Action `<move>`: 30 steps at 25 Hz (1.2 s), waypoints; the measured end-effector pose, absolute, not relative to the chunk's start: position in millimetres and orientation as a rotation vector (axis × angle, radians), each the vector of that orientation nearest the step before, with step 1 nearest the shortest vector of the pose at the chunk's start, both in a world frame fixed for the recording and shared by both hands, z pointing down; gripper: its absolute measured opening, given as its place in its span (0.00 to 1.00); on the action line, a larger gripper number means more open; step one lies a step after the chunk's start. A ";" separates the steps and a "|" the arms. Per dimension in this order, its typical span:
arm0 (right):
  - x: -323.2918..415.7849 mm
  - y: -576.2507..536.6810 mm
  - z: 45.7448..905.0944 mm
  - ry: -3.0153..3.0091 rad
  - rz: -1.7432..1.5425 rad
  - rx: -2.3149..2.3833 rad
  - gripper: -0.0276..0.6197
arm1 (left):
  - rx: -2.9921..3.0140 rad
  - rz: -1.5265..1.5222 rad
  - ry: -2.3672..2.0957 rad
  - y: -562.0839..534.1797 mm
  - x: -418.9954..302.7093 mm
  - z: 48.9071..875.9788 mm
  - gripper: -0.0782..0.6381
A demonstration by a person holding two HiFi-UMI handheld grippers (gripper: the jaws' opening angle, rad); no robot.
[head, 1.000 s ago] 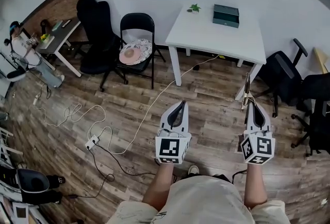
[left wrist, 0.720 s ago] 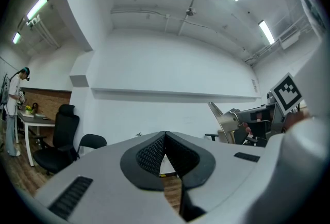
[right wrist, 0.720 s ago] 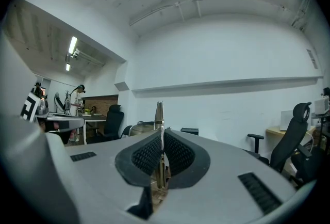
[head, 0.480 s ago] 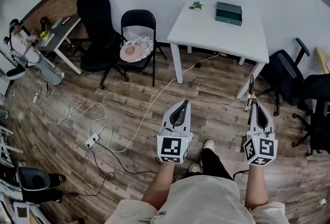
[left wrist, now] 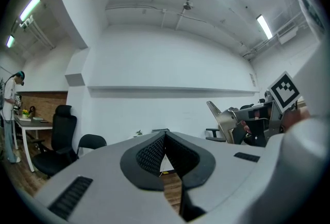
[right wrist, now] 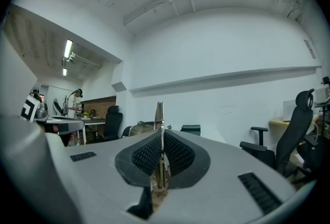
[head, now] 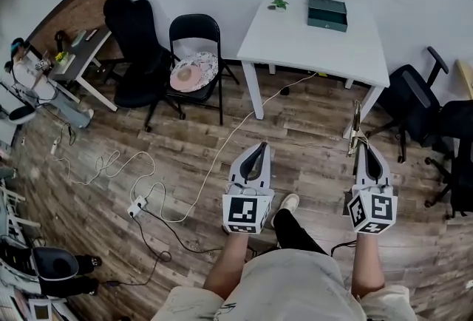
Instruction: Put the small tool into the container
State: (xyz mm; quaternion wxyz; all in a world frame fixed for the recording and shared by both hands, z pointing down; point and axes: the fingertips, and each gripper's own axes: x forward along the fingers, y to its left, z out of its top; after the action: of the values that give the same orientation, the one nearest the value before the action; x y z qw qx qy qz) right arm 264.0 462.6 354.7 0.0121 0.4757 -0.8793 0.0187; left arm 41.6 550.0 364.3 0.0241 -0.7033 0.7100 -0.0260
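Note:
In the head view my right gripper (head: pixel 360 151) is shut on a small tool (head: pixel 355 126), a thin metal blade that sticks up past the jaws. The right gripper view shows the same tool (right wrist: pixel 159 113) clamped between the pads of that gripper (right wrist: pixel 162 139). The container, a dark green box (head: pixel 327 13), sits at the back of a white table (head: pixel 318 49) ahead of me, well beyond both grippers, and shows small as the box (right wrist: pixel 191 129) past the jaws. My left gripper (head: pixel 259 149) is held over the floor, shut and empty (left wrist: pixel 165 136).
A small potted plant (head: pixel 278 4) stands on the table beside the box. A black folding chair (head: pixel 194 53) with a hat on it and an office chair (head: pixel 137 46) stand to the left. More office chairs (head: pixel 414 101) crowd the right. Cables and a power strip (head: pixel 135 205) lie on the wooden floor.
The person has stepped forward: a dark trouser leg and a white shoe now show between the grippers. Both grippers stay level in front, the right still holding the tool.

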 end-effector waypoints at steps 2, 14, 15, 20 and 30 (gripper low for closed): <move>258.8 453.1 360.1 -2.736 0.078 1.482 0.07 | -2.184 -0.091 2.198 540.0 36.0 367.3 0.12; 230.7 375.9 370.7 -2.700 0.151 1.551 0.07 | -2.201 -0.130 2.183 464.5 -5.1 367.4 0.12; 229.9 369.2 371.4 -2.699 0.157 1.555 0.07 | -2.198 -0.138 2.178 457.1 -6.4 366.3 0.12; 230.8 339.5 374.3 -2.681 0.163 1.563 0.07 | -2.200 -0.134 2.160 421.9 -6.6 361.5 0.12; 234.8 282.8 387.0 -2.655 0.222 1.598 0.07 | -2.266 -0.145 2.164 359.5 -2.0 381.5 0.12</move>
State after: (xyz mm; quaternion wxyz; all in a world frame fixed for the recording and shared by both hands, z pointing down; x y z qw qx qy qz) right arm 234.8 282.8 387.0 0.0174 0.5142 -0.8545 0.0715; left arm -2.0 359.5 381.5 0.0026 -0.7225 0.6898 -0.0462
